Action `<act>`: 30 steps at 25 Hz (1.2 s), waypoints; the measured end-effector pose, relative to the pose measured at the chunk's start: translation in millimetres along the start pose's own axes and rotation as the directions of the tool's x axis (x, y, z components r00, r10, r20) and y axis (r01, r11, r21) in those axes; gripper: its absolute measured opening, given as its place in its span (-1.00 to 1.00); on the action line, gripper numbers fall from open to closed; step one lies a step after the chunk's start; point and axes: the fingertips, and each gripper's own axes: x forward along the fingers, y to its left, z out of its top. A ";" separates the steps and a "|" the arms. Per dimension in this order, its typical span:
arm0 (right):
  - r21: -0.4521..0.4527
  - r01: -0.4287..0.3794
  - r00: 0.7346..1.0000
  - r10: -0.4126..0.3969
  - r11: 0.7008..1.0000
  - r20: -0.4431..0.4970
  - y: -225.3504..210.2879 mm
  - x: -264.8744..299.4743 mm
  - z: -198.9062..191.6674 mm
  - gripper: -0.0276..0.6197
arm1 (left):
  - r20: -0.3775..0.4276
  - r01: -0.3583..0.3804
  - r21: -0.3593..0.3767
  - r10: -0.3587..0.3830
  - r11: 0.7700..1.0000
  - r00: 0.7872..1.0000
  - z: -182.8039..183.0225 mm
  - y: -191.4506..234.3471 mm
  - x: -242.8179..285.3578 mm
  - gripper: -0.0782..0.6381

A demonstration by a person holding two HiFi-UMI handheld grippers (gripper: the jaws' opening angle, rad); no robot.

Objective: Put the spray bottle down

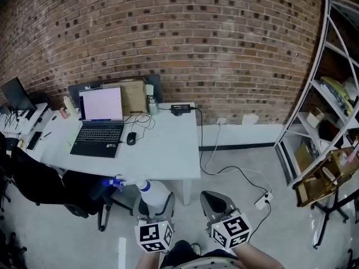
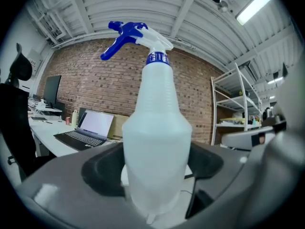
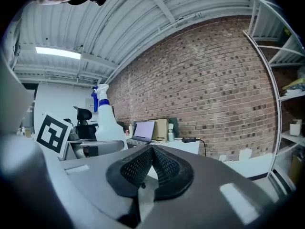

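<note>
Left gripper (image 1: 154, 205) clamped round spray bottle (image 2: 155, 142) lower body; right gripper (image 3: 151, 166) alongside, jaws together, empty. Bottle judged light, smooth, squeezable plastic; low grip suits.

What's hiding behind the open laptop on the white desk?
A brown cardboard box stands behind the open black laptop, next to a small grey bottle. Whatever sits directly behind the lit screen is covered.

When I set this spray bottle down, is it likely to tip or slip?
Probably tippy: the spray bottle is tall, with its blue trigger head overhanging one side. Likely light; the translucent body shows no clear liquid level. Smooth plastic may slip in the fingers.
</note>
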 end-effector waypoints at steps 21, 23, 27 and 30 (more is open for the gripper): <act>0.088 -0.005 0.995 0.014 0.996 -0.101 -111.0 154.9 -15.8 -0.92 | -0.027 0.001 0.123 0.002 0.992 1.000 -61.1 7.1 256.1 0.31; 0.107 0.005 0.994 0.007 0.994 -0.105 -118.6 160.8 -16.5 -0.92 | -0.031 0.002 0.125 0.002 0.992 1.000 -71.0 8.3 267.4 0.31; 0.122 0.016 0.993 -0.002 0.992 -0.115 -130.3 172.3 -20.5 -0.92 | -0.051 0.008 0.112 -0.003 0.994 0.999 -81.6 10.0 283.6 0.31; 0.133 0.022 0.992 -0.005 0.991 -0.128 -133.8 175.9 -26.0 -0.92 | -0.054 0.009 0.109 -0.003 0.994 0.999 -84.0 8.9 288.0 0.31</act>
